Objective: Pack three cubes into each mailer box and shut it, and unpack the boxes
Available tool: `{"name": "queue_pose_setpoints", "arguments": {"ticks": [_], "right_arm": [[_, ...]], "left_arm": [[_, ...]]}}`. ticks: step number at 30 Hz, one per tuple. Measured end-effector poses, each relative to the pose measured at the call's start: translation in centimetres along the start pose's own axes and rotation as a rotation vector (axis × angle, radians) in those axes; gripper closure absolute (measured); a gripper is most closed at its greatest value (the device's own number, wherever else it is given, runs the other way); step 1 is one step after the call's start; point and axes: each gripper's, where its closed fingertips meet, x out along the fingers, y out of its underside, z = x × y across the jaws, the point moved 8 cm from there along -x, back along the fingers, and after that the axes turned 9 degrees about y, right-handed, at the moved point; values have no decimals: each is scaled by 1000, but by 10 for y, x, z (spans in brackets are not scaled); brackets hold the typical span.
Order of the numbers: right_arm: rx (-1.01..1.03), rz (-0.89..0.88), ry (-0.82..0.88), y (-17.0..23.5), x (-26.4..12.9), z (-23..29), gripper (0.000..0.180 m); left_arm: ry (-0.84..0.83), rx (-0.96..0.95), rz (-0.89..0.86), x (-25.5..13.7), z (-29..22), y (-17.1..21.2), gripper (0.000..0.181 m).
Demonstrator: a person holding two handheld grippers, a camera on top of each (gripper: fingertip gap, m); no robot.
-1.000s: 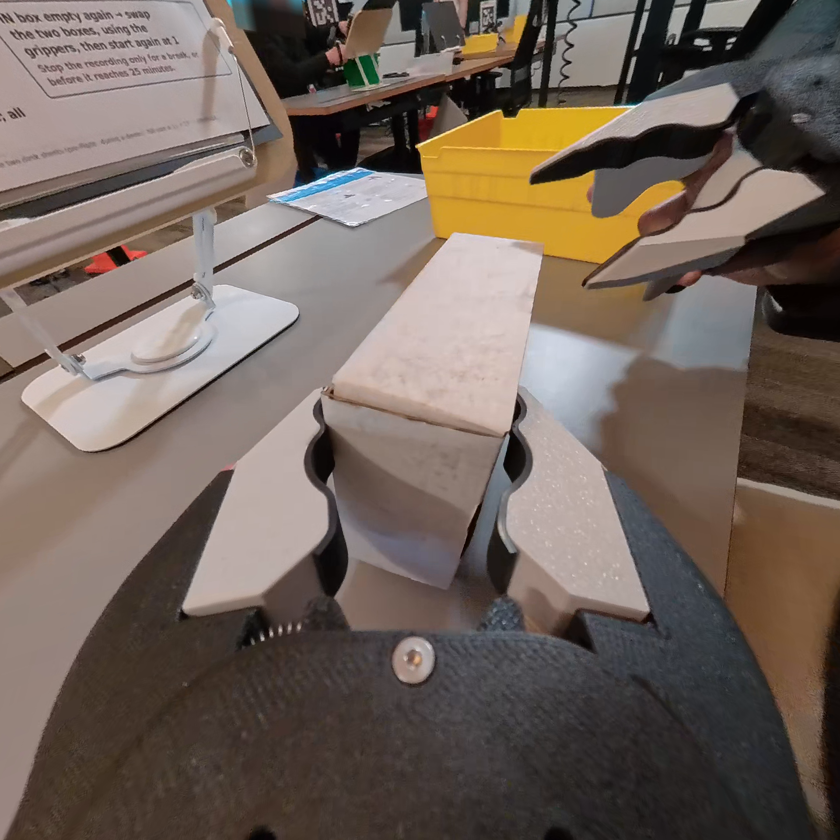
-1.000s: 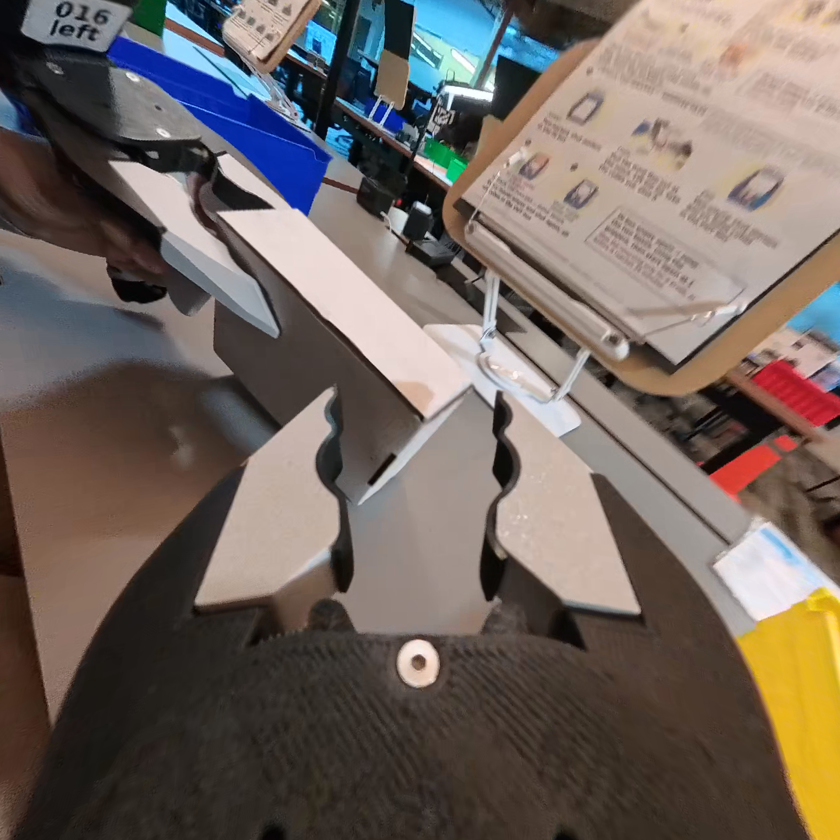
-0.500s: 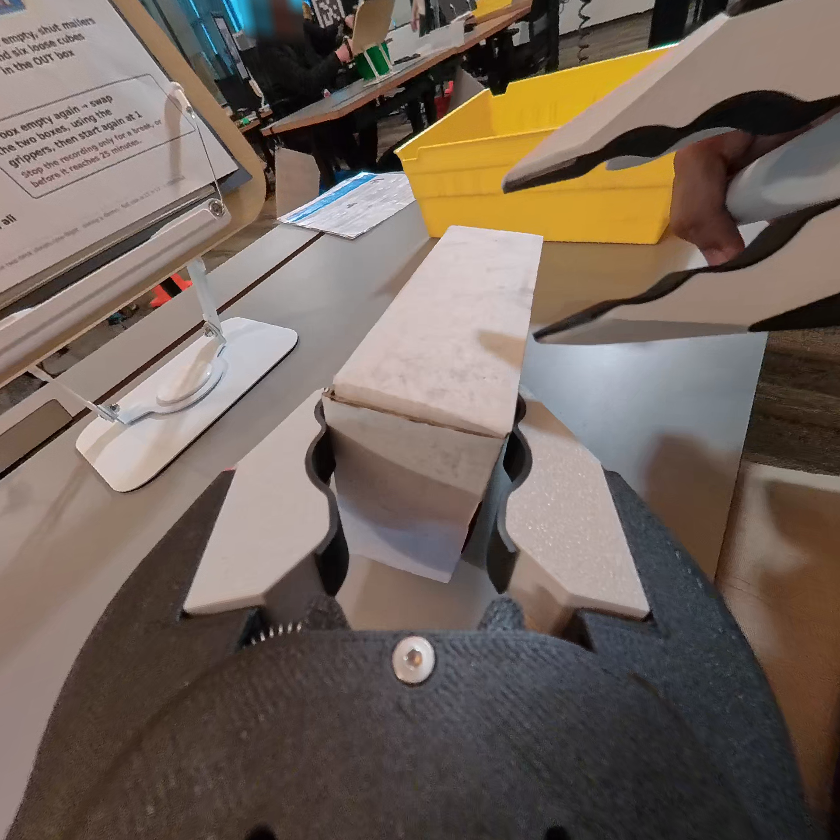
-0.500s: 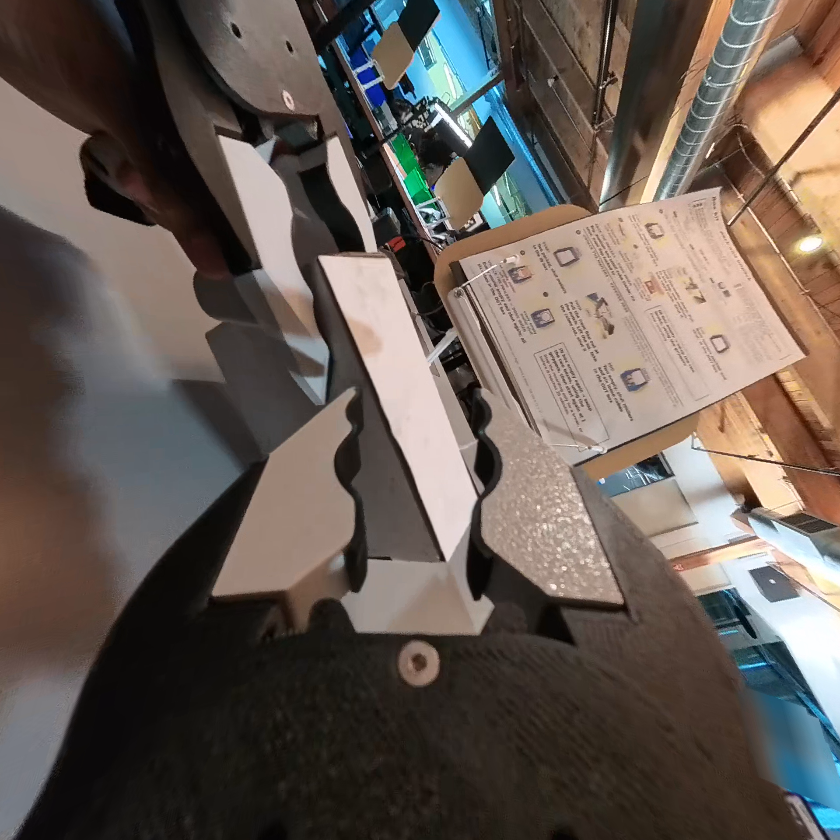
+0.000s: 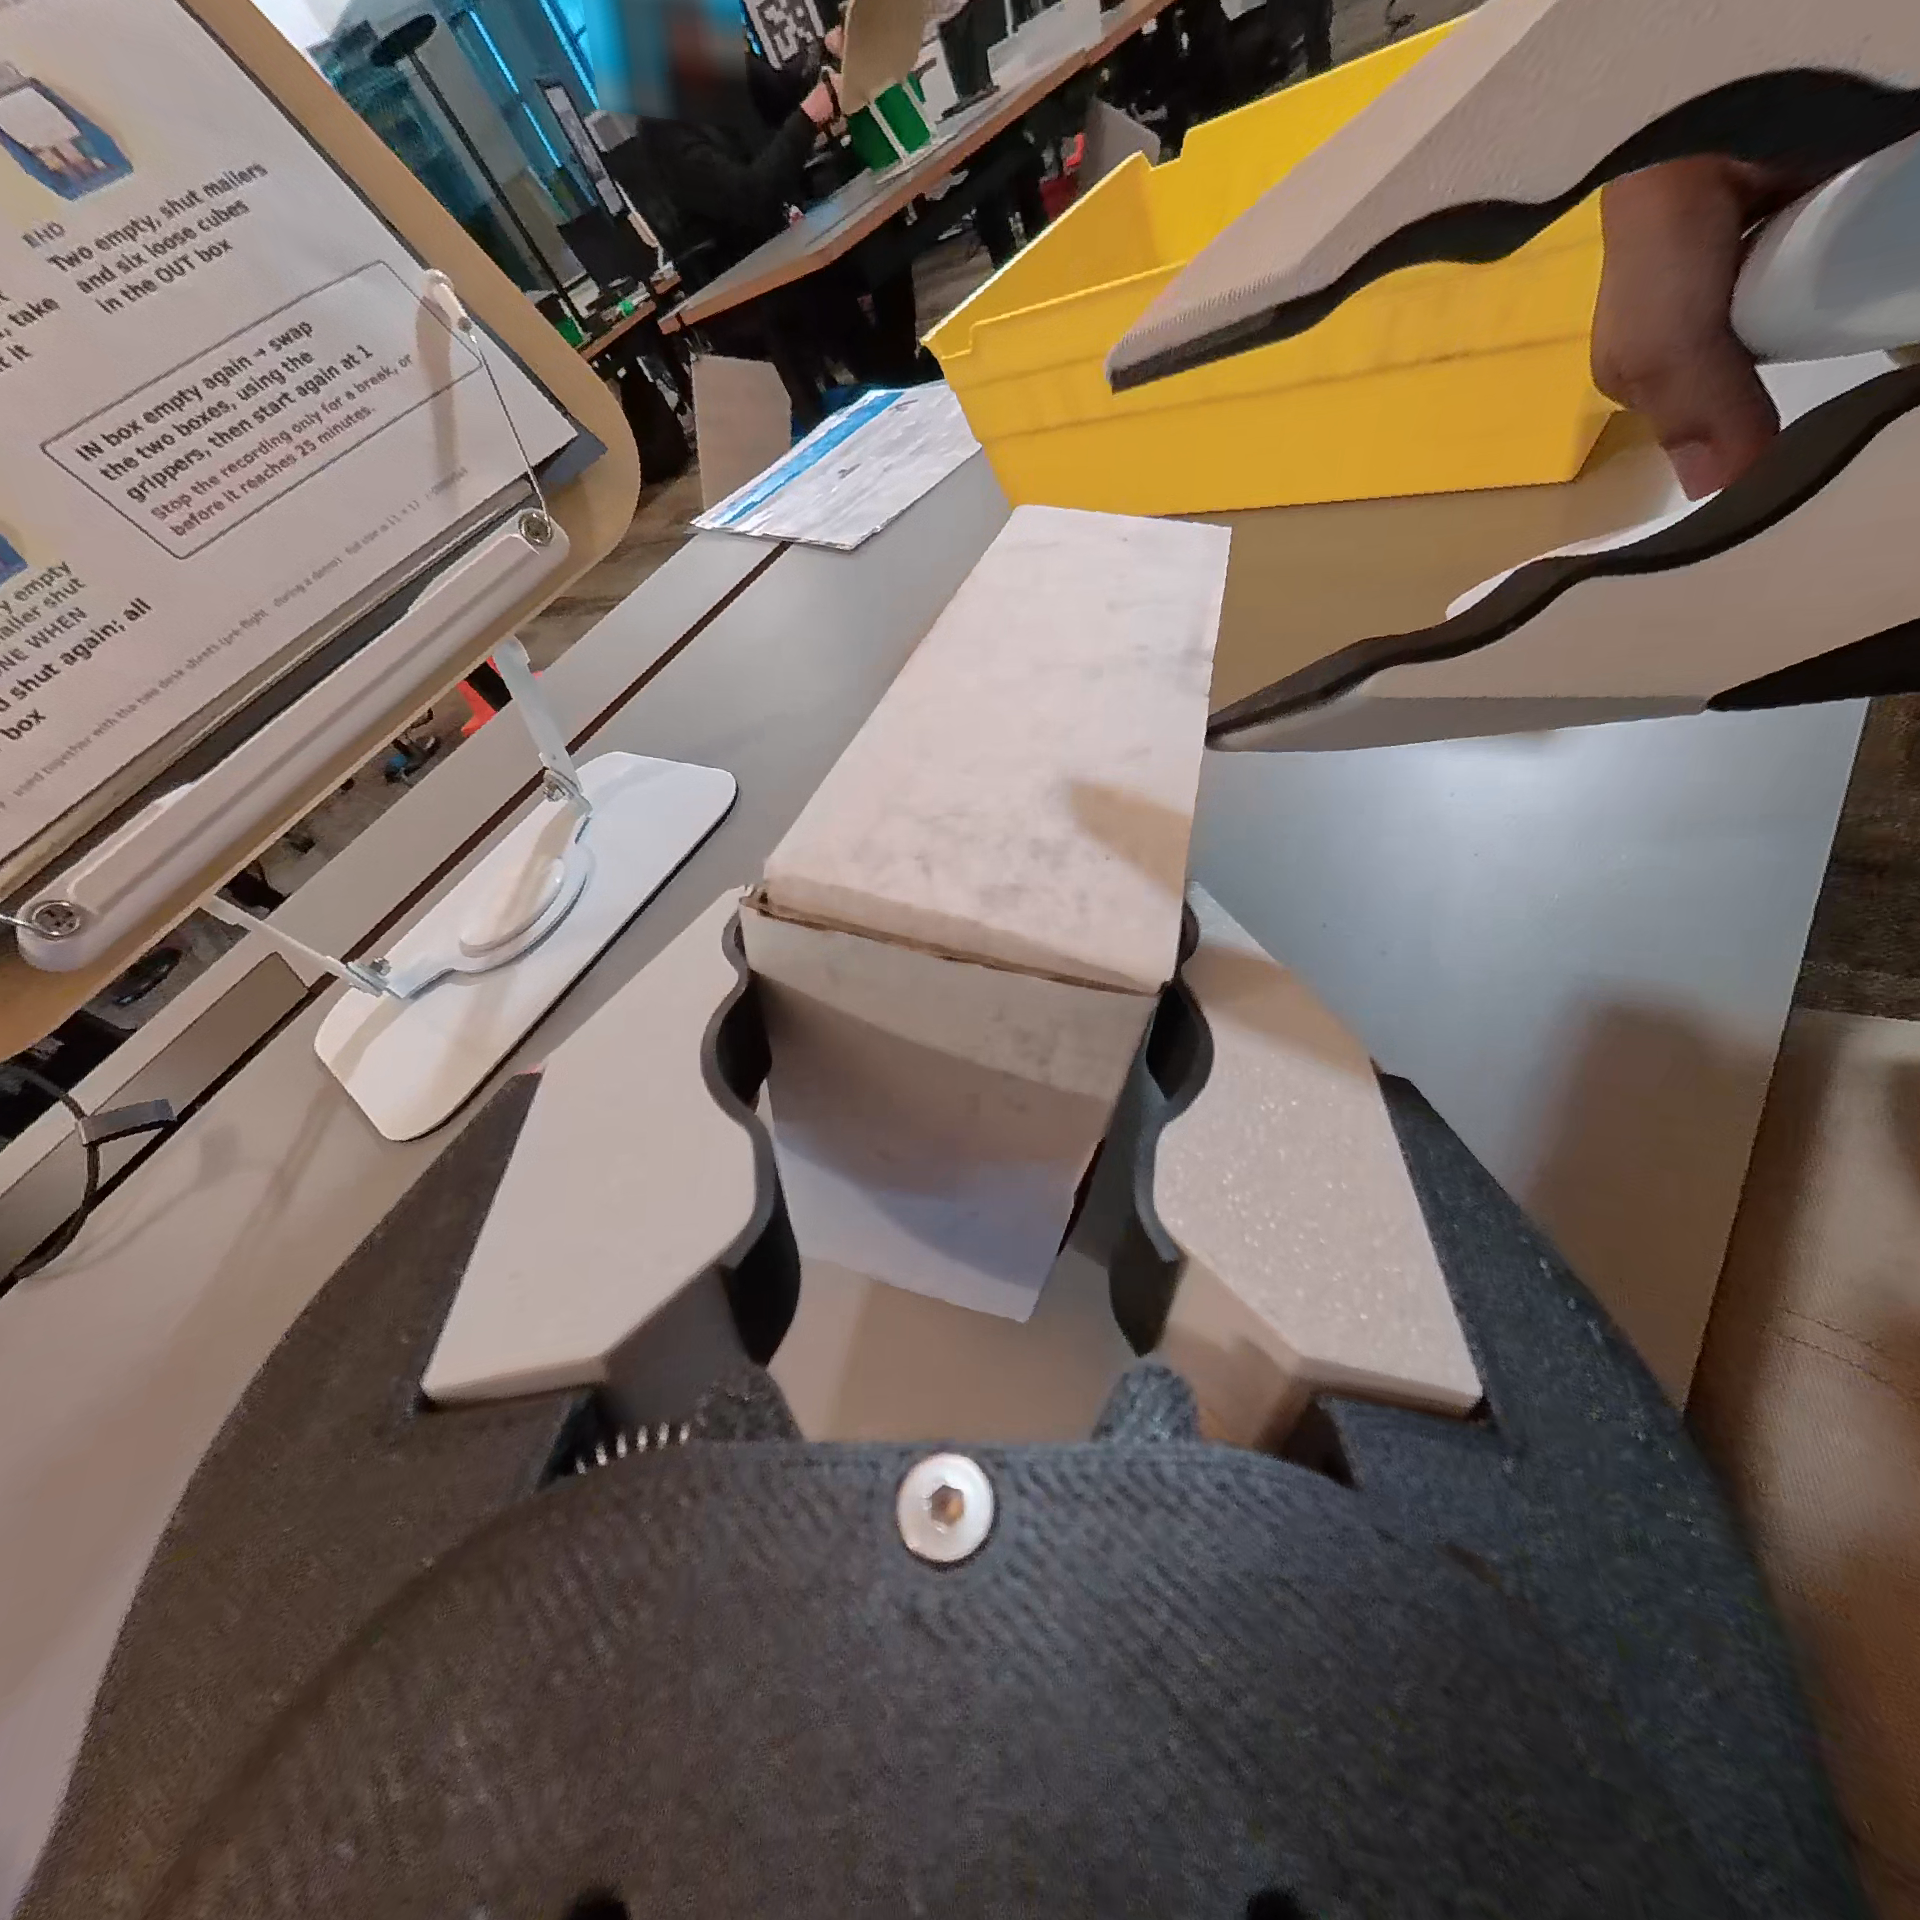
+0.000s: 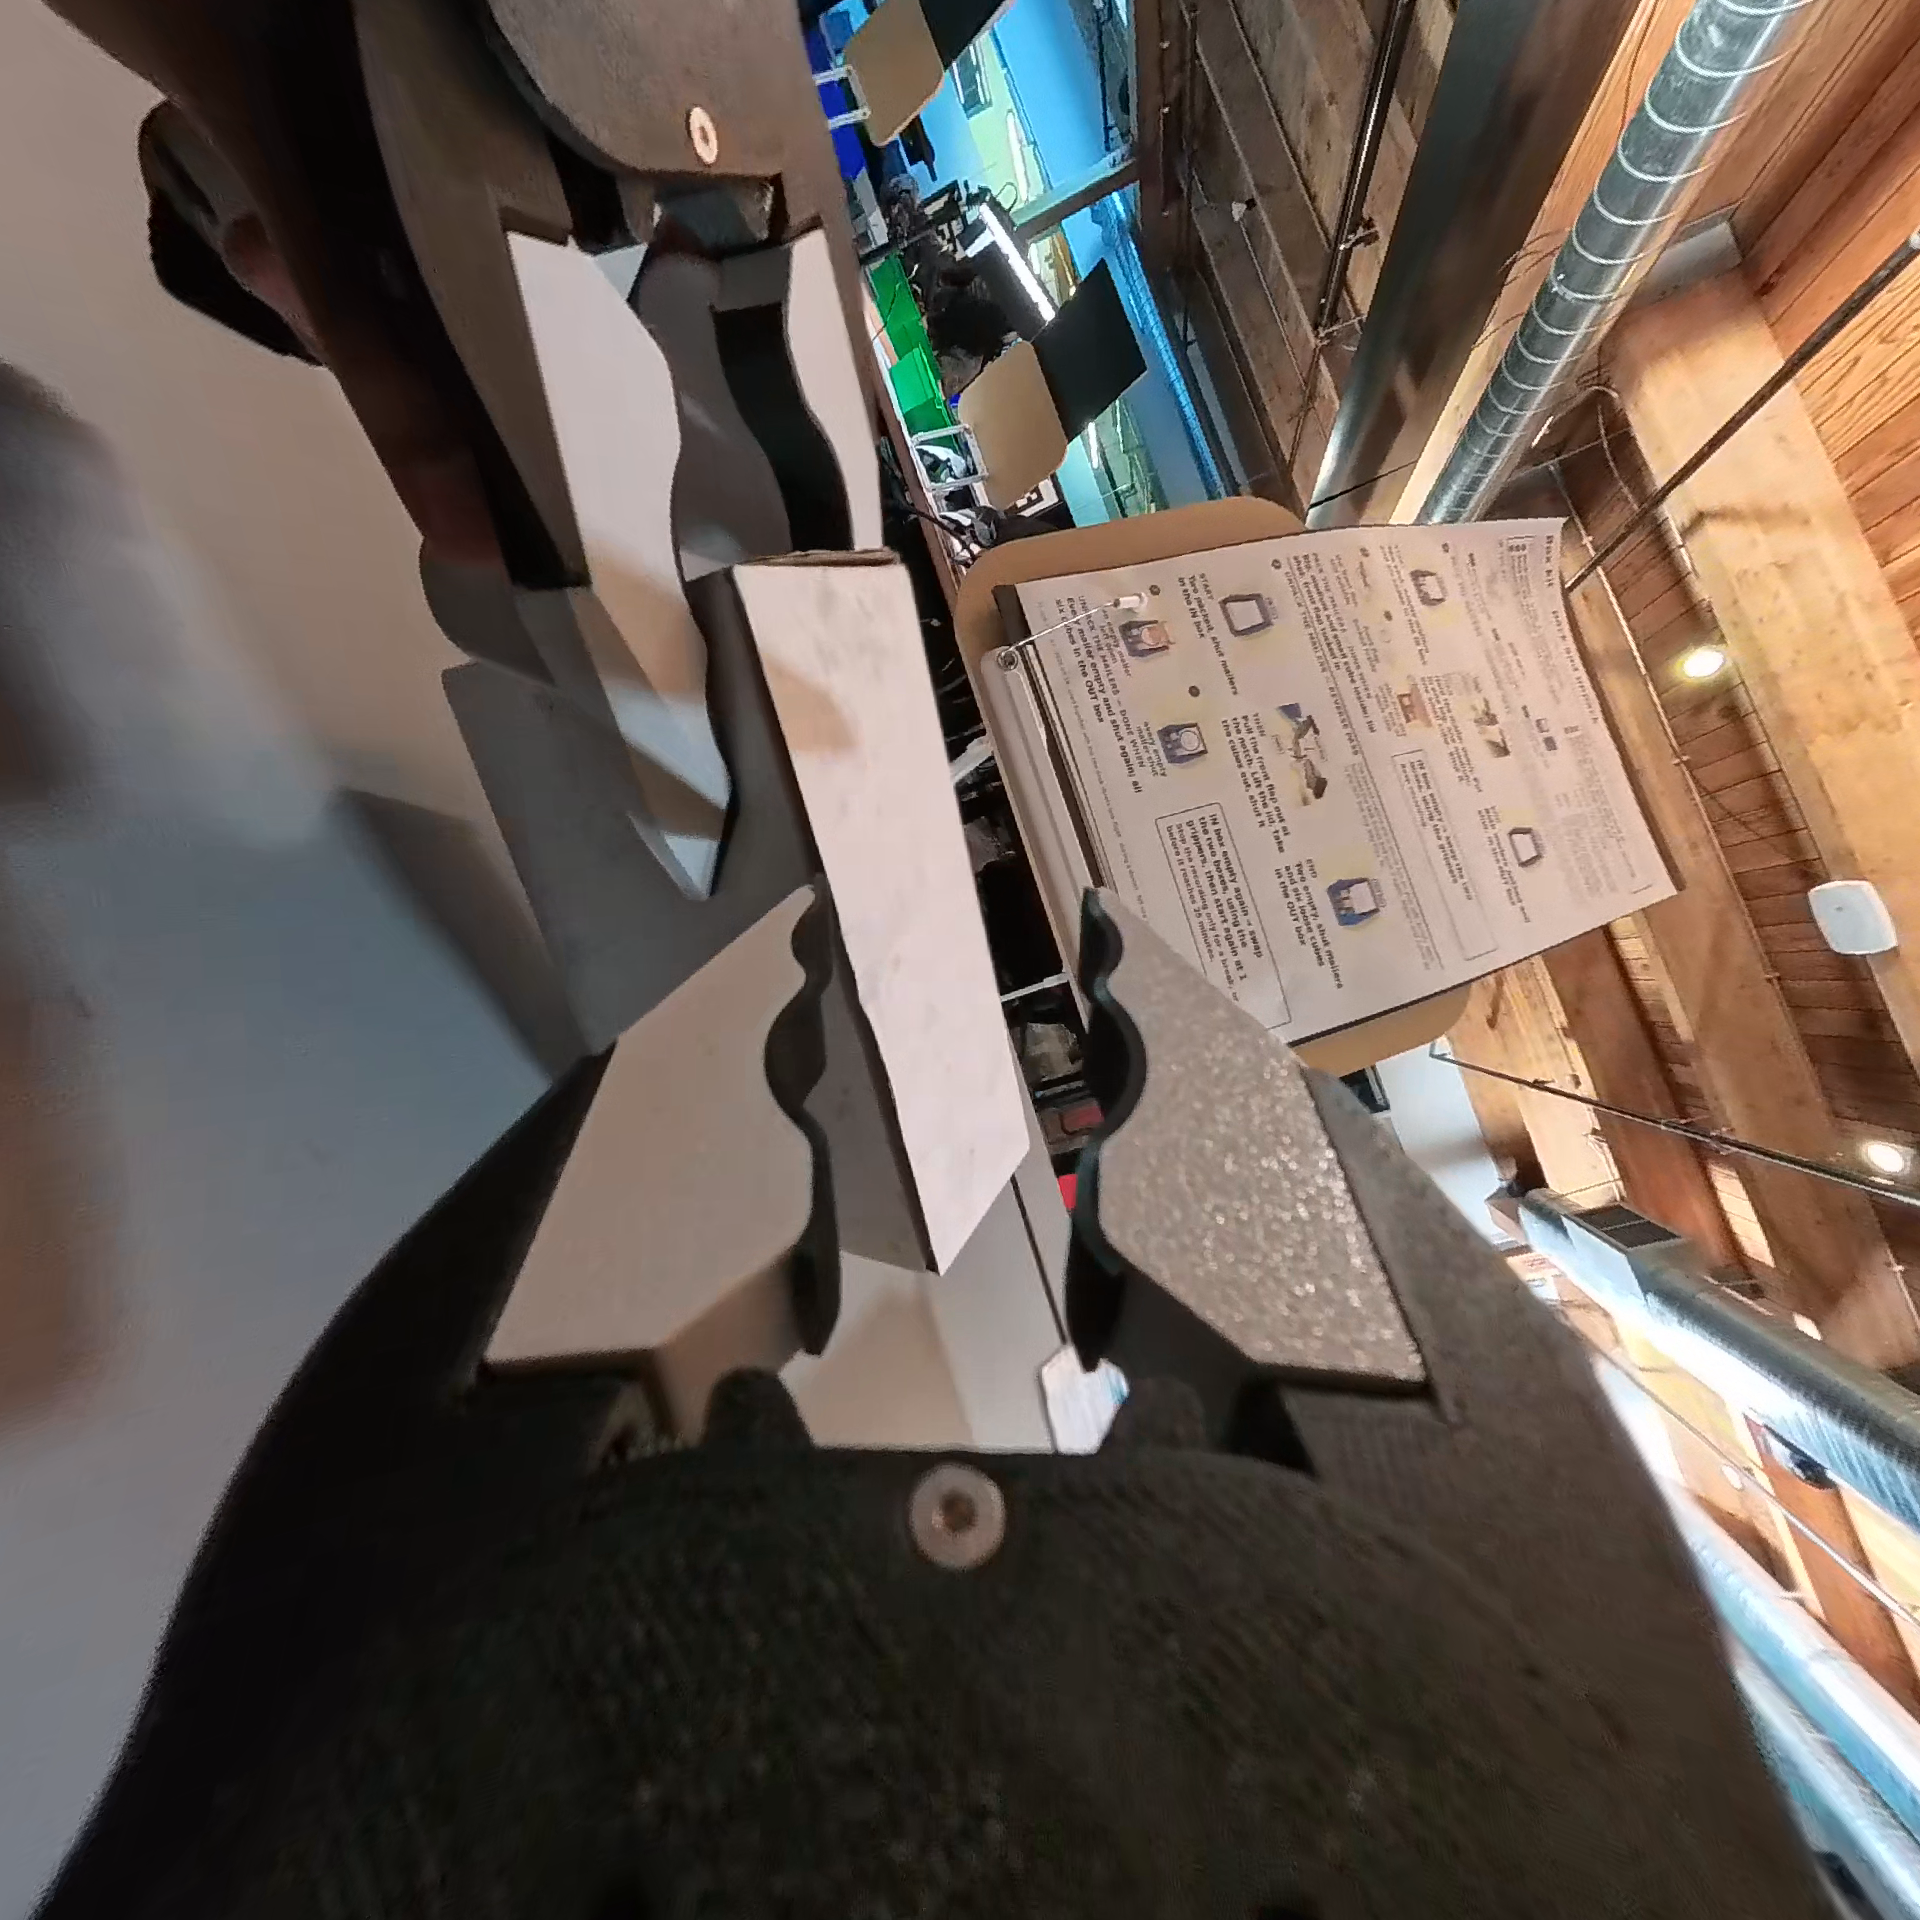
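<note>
The workshop hummed behind a grey desk (image 5: 1455, 935), where a yellow bin (image 5: 1299, 395) sat at the far edge and an instruction stand (image 5: 312, 540) leaned to one side. The white mailer box (image 5: 997, 769), lid down, lay lengthwise on the desk. The left tongs (image 5: 951, 1091) were clenched on its near end. The right tongs (image 6: 945, 1091) gaped wide, straddling the far end, one finger just beside the box (whether touching, I could not tell). If they closed off-centre, I judged, the box might twist in the left grip or its lid spring up.
</note>
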Motion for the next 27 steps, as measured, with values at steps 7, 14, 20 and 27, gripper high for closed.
{"name": "queue_pose_setpoints", "arguments": {"ticks": [7, 14, 20, 27], "right_arm": [[-145, 9, 19, -4, 0, 8, 146], [-110, 2, 21, -4, -1, 6, 149], [-169, -14, -17, -6, -3, 13, 179], [-107, -3, -4, -6, -3, 9, 180]], "left_arm": [[12, -26, 12, -1, 0, -1, 112], [10, 1, 29, 0, -2, -2, 112], [67, -78, 31, -1, -6, -6, 113], [85, -111, 30, 1, -6, -6, 111]]}}
